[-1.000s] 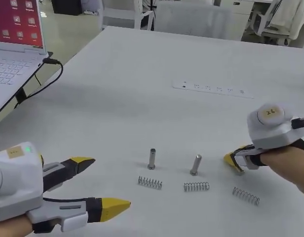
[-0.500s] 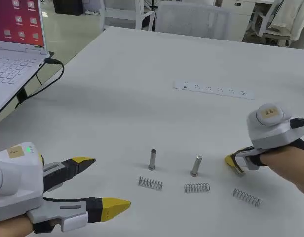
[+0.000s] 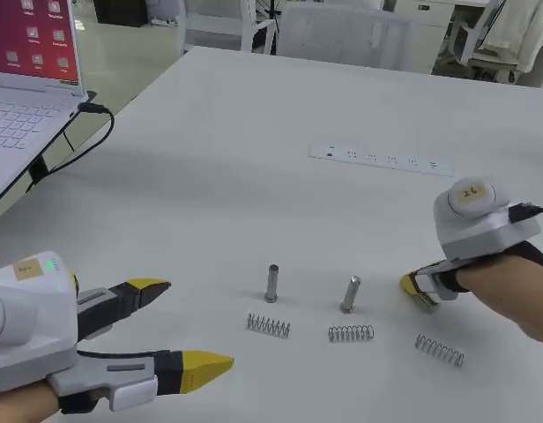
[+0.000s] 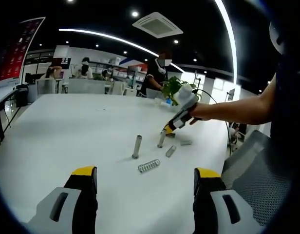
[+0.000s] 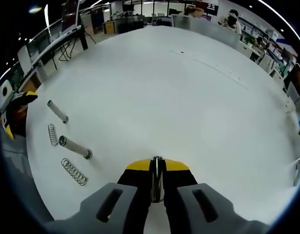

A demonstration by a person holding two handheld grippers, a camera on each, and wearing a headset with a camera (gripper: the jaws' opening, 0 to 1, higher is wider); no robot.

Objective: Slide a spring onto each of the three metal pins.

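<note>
From left: left claw (image 3: 188,324), jaws apart, above the desk (image 3: 254,176); between the claws, two upright pins (image 3: 271,283) and three springs (image 3: 352,333) lying flat, the last nearest the right claw (image 3: 419,293), which is clamped on a third metal pin (image 5: 157,179).

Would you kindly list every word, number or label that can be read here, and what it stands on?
"26", handwritten, probably: round sticker on the right claw's body.
Tan sticker on the left claw's body: scribble too blurred to read.
Laptop screen: icon captions too small to read.
White strip on the table: markings too small to read.
</note>
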